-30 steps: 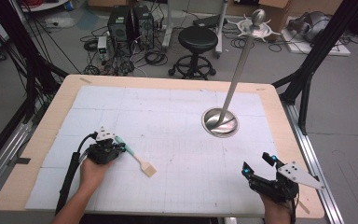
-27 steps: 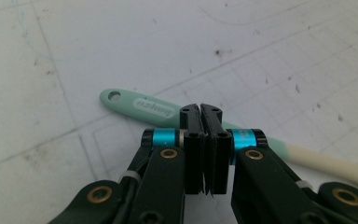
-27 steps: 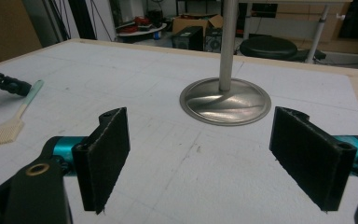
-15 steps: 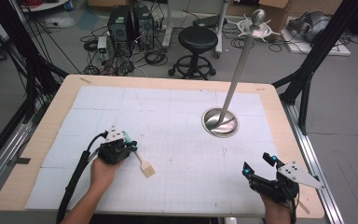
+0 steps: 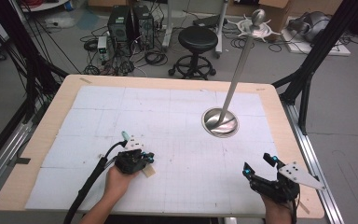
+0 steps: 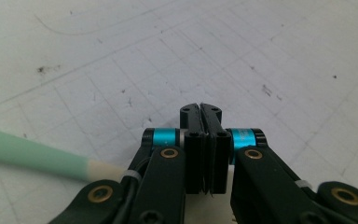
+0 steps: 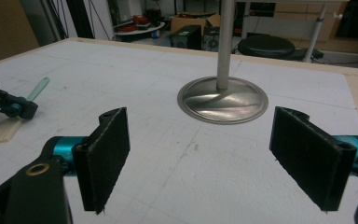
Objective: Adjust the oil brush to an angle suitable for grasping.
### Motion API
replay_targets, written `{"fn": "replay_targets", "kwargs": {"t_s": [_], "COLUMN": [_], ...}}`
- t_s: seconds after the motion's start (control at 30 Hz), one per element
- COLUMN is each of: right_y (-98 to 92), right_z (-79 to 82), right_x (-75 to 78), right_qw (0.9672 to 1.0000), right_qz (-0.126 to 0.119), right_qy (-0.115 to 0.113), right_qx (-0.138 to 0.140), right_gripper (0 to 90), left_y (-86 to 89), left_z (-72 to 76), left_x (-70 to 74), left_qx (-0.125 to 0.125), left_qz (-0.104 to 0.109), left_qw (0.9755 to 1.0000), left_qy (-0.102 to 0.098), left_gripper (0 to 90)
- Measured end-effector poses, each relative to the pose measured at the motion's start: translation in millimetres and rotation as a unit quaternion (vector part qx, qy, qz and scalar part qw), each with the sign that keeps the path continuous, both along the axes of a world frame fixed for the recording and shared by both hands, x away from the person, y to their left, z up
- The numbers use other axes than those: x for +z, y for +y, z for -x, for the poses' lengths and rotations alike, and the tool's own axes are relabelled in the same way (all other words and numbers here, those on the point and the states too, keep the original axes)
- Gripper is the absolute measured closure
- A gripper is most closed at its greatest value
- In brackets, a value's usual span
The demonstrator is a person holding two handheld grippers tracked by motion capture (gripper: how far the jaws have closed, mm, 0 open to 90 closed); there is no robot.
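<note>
A small brush (image 5: pixel 145 171) with a mint-green handle and pale tan bristles lies flat on the table (image 5: pixel 37 154), whose wooden rim frames a white gridded mat (image 5: pixel 177 121), matte and lightly scuffed. The left gripper (image 5: pixel 142 158) sits directly over the brush, its black jaws pressed together with nothing between them; the handle tip pokes out at about 11 o'clock of it and the bristles at about 5 o'clock. The left gripper view shows the smooth green handle (image 6: pixel 32 154) passing beneath and to the side of the closed jaws, not between them. The right gripper (image 5: pixel 261 170) rests near the table's near right corner with its flat, rubbery pads spread wide and empty. Its view shows the bristle (image 7: pixel 2 129) strands and, at 12 o'clock, the brushed-metal round base (image 7: pixel 222 99) of a pole.
</note>
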State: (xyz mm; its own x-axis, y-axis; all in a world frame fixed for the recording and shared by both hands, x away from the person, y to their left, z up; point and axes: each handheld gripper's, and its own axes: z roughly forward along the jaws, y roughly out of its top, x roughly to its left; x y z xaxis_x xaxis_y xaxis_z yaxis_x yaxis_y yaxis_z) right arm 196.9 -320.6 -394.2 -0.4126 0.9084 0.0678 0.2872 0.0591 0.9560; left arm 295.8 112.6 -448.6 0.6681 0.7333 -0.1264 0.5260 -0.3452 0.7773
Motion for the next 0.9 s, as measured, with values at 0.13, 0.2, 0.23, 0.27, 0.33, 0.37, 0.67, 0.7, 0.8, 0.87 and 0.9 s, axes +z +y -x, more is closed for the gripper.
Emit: {"fn": "replay_targets", "kwargs": {"t_s": [0.13,0.2,0.23,0.27,0.33,0.37,0.67,0.7,0.8,0.87,0.9], "right_y": [0.5,0.5,0.5,0.4,0.1,-0.2,0.7,0.8,1.1,1.1,1.1], "right_z": [0.3,0.6,0.7,1.0,1.0,1.3,1.7,1.6,1.7,1.5,1.5], "right_x": [0.5,0.6,0.6,0.7,0.6,0.5,0.4,0.4,0.4,0.1,0.0], "right_qw": [1.0000,1.0000,1.0000,1.0000,1.0000,1.0000,1.0000,1.0000,1.0000,1.0000,1.0000], "right_qz": [0.002,0.002,0.002,0.002,0.001,0.001,-0.001,0.000,-0.001,-0.001,-0.001], "right_qy": [-0.001,-0.002,-0.001,-0.001,-0.003,-0.002,-0.001,-0.001,-0.001,-0.001,0.000], "right_qx": [0.001,0.001,0.000,0.000,-0.001,-0.002,-0.002,-0.002,-0.003,-0.003,-0.003], "right_gripper": [19.3,19.3,19.3,19.3,19.3,19.3,19.3,19.3,19.3,19.3,19.3], "left_y": [0.1,1.0,1.7,3.2,6.8,8.8,28.8,31.4,38.8,44.3,47.5], "left_z": [3.0,4.8,6.2,7.9,11.3,13.0,30.5,32.4,37.7,40.7,42.1], "left_x": [0.9,1.9,2.2,2.3,2.5,2.7,4.9,4.9,6.0,7.2,7.6], "left_qx": [-0.003,-0.004,-0.004,-0.006,-0.008,-0.008,-0.015,-0.015,-0.019,-0.017,-0.016], "left_qz": [-0.007,-0.010,-0.011,-0.011,-0.013,-0.012,-0.022,-0.022,-0.028,-0.031,-0.030], "left_qw": [1.0000,0.9999,0.9999,0.9999,0.9999,0.9999,0.9996,0.9996,0.9994,0.9993,0.9993], "left_qy": [-0.001,0.003,0.003,0.003,0.003,0.006,0.009,0.009,0.011,0.011,0.012], "left_gripper": [88.1,88.9,89.0,89.1,89.2,89.2,89.1,89.1,89.1,89.1,89.1]}}
